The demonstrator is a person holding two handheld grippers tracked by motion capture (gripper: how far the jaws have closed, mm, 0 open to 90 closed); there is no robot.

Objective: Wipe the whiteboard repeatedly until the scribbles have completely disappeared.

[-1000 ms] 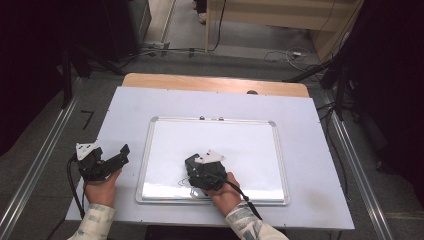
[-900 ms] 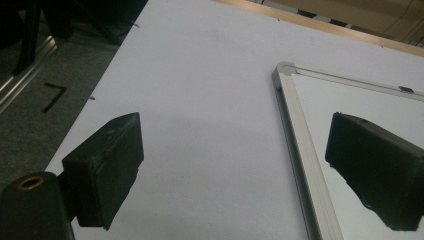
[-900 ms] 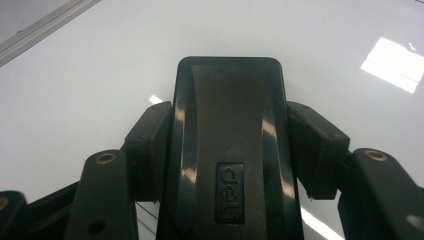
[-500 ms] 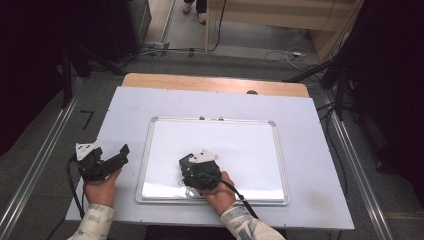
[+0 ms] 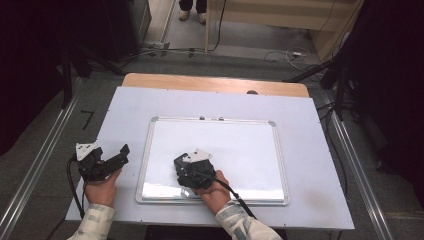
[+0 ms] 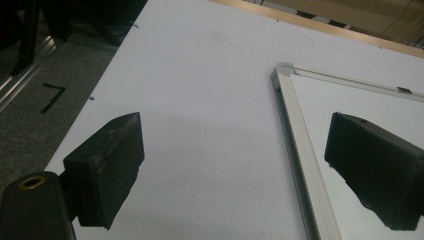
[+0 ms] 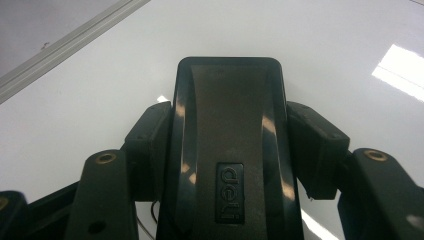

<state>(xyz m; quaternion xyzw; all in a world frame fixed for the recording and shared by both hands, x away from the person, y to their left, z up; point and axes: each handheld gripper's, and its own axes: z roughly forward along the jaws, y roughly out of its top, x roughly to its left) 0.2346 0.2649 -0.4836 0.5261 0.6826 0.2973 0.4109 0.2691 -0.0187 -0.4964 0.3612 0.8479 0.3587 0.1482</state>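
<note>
Wiping the whiteboard [image 5: 240,145]
Right tool [image 7: 230,107] is clamping the black eraser [image 7: 227,150]; keep it flat. Left tool [image 6: 235,165] is gaping wide.

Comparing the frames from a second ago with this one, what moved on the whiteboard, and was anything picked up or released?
The right gripper, shut on a black glossy plastic whiteboard eraser, slid a little leftward over the white aluminium-framed whiteboard, toward its left edge. Nothing was picked up or released: the jaws kept their clamp on the eraser. The left gripper stayed open, beside the board on the white table. The board itself did not shift.
</note>
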